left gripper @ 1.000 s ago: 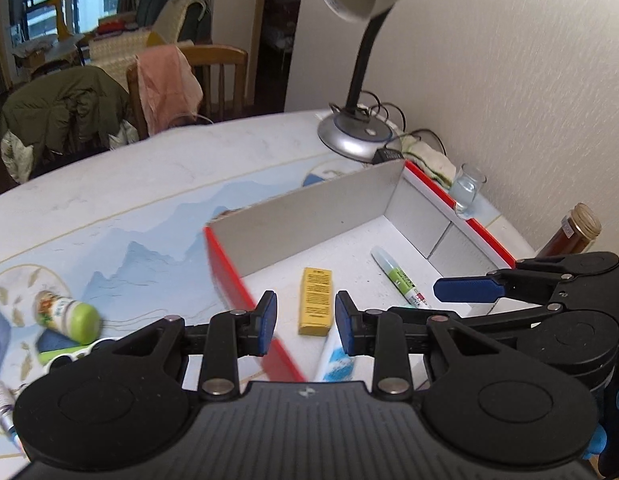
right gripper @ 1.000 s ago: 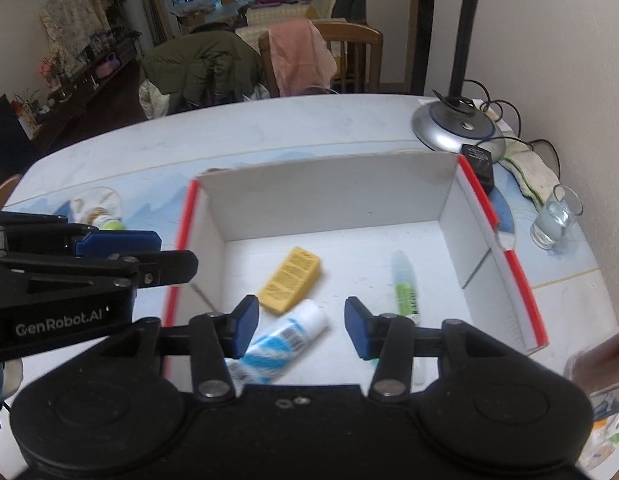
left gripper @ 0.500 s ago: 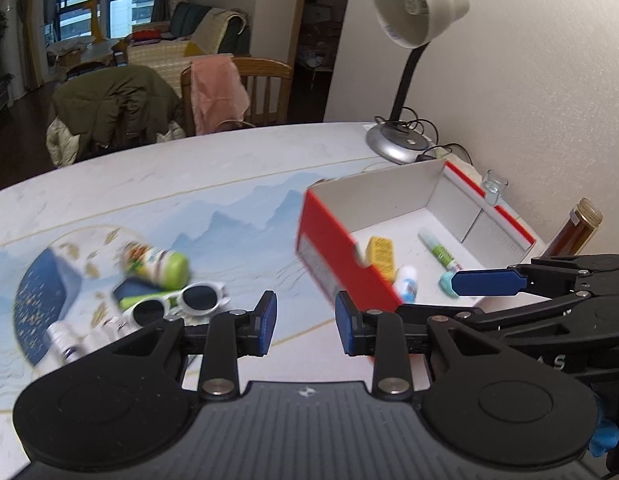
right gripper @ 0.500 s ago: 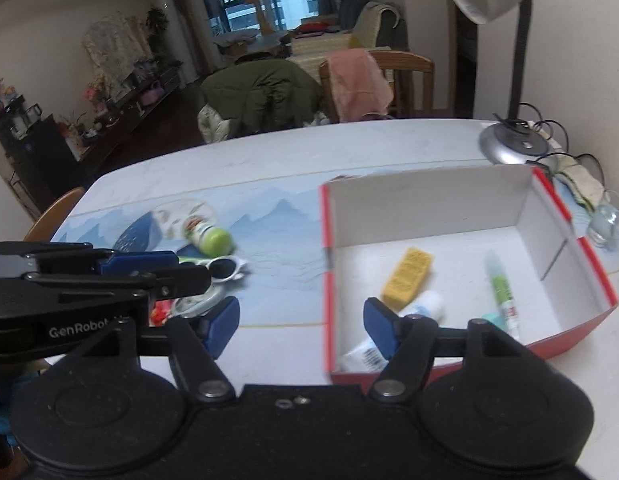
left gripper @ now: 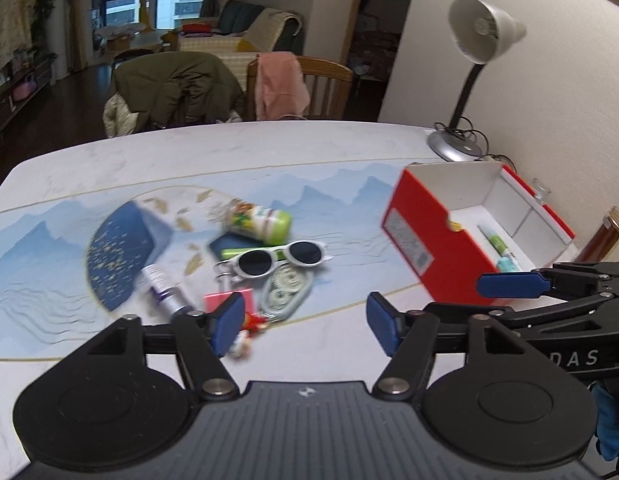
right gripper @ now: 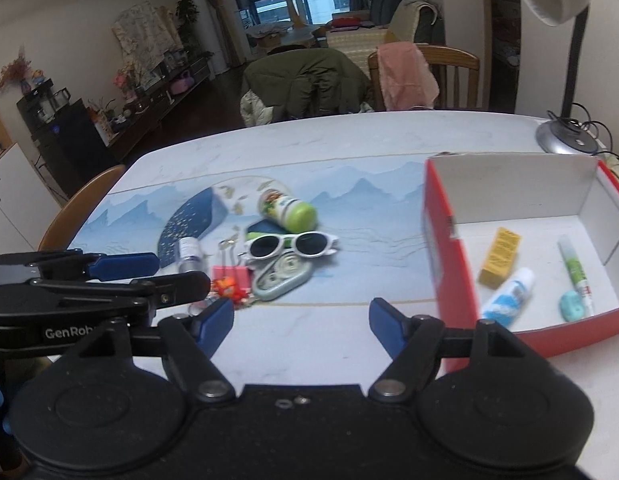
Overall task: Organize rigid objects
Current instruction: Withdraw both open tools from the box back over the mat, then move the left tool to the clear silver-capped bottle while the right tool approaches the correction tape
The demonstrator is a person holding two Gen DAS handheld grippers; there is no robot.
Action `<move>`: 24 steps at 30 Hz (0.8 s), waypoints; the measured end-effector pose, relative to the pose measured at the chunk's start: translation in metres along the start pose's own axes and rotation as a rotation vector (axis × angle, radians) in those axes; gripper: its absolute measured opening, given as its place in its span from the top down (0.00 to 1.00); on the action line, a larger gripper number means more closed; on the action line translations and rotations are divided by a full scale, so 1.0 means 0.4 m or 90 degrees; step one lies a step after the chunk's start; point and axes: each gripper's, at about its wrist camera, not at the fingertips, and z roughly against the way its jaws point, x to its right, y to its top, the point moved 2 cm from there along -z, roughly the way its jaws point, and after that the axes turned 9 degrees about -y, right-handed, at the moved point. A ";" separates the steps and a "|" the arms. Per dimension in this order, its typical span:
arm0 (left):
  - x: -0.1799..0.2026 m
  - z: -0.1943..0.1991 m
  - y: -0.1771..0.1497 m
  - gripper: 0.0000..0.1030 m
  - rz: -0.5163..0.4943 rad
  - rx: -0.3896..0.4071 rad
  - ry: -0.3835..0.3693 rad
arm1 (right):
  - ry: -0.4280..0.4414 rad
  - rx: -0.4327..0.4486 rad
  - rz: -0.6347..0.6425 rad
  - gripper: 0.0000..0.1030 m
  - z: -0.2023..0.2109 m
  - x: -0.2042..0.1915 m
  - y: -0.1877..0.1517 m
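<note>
Both grippers are empty: the left gripper (left gripper: pixel 305 326) and the right gripper (right gripper: pixel 301 322) each stand with jaws spread, nothing between the pads, and both sets of jaws have just been opening. The loose items lie in a cluster on the table (right gripper: pixel 349 148), left of the red box (right gripper: pixel 441 256): white sunglasses (right gripper: pixel 291 244), a green-capped bottle (right gripper: pixel 287 210) just behind them, a silver tube (right gripper: pixel 188 254), a pink clip (right gripper: pixel 229 273), a grey-green tape dispenser (right gripper: pixel 279 276) touching the sunglasses, and a small red charm (right gripper: pixel 226 287) at the near edge. Already inside the box are a yellow block (right gripper: pixel 500 256), a blue-and-white tube (right gripper: pixel 507 296), a green-labelled pen (right gripper: pixel 575 270) and a small teal piece (right gripper: pixel 571 307). The step in hand appears to be the reach for the next item. Select a piece at the edge of the cluster, such as the silver tube or the pink clip, since the sunglasses overlap their neighbours and lifting them first may drag the dispenser. Align the pads across the narrow dimension of the chosen item, descend until the pads straddle it, then close. Keep the two grippers well apart; the left one already crosses the right wrist view at lower left. Some blur prevents confirming how the small parts near the charm are linked.
</note>
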 end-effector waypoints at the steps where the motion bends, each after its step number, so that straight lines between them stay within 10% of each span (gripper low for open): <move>1: -0.017 0.003 -0.004 0.30 0.006 -0.001 0.000 | 0.000 -0.001 0.001 0.28 -0.004 -0.014 -0.001; 11: -0.157 0.010 -0.029 0.00 0.042 0.033 0.036 | -0.015 -0.011 0.003 0.25 -0.067 -0.098 -0.001; 24: -0.328 -0.094 -0.029 0.00 0.137 0.023 0.082 | -0.083 -0.053 -0.023 0.25 -0.237 -0.120 0.026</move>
